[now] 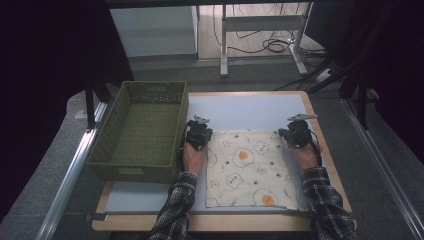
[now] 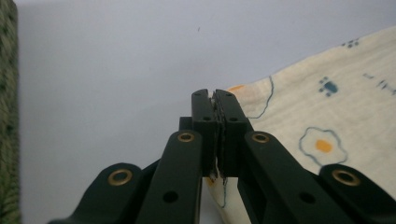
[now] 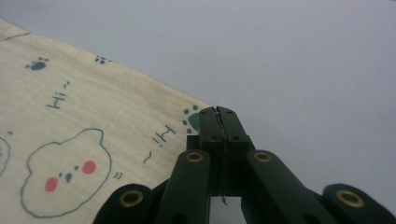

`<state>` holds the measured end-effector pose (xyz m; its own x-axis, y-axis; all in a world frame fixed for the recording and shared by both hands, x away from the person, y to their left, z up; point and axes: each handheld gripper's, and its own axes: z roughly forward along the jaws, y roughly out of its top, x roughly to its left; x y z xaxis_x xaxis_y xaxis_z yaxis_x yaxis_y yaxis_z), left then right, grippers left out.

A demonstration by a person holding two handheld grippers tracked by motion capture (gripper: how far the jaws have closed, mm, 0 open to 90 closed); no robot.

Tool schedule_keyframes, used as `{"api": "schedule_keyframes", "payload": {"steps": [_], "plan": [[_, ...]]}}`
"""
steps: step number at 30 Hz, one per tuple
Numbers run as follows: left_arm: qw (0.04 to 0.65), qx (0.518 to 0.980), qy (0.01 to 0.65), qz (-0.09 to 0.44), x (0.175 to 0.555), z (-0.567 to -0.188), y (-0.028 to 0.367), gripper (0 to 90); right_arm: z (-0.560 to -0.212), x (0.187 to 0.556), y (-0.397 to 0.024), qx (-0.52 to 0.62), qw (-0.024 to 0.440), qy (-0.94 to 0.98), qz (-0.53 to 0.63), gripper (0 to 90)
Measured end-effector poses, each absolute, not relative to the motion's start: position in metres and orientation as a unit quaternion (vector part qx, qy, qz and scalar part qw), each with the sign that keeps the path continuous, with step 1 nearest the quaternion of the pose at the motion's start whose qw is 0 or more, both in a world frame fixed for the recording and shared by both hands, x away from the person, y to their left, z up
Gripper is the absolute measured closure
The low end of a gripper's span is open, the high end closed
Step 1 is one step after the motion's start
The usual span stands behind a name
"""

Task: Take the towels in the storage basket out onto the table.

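A cream cloth (image 1: 250, 170) printed with fried eggs, paw prints and little faces lies flat on the pale blue table mat (image 1: 240, 112). My left gripper (image 1: 202, 131) sits at the cloth's far left corner. In the left gripper view its jaws (image 2: 215, 93) are shut, with the edge of the cloth (image 2: 327, 93) pinched between them. At the far right corner my right gripper (image 1: 292, 131) is also shut. In the right gripper view (image 3: 217, 109) the corner of the cloth (image 3: 70, 121) runs in under the closed jaws, and a thread shows between them.
A green woven basket (image 1: 125, 167) stands on the left of the table, close beside the left hand; its wall (image 2: 7, 116) shows at the left gripper view's edge. Bare mat (image 3: 303, 60) lies beyond the cloth. Desk legs and cables stand behind the table.
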<state>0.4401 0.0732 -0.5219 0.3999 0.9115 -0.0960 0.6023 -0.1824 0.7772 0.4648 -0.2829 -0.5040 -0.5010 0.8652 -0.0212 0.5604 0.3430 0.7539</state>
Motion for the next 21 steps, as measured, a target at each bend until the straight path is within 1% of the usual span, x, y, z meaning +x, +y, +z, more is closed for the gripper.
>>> {"api": "schedule_keyframes", "payload": {"steps": [9,21], "plan": [[0.404,0.746,0.485,0.214,0.424,-0.504,0.073,87.9,-0.484,0.448,-0.288,0.433,0.223,0.790,0.371,90.0],[0.419,0.755,0.454,0.220,0.390,-0.503,0.073,87.7,-0.474,0.412,-0.299,0.409,0.227,0.797,0.382,90.0]]}}
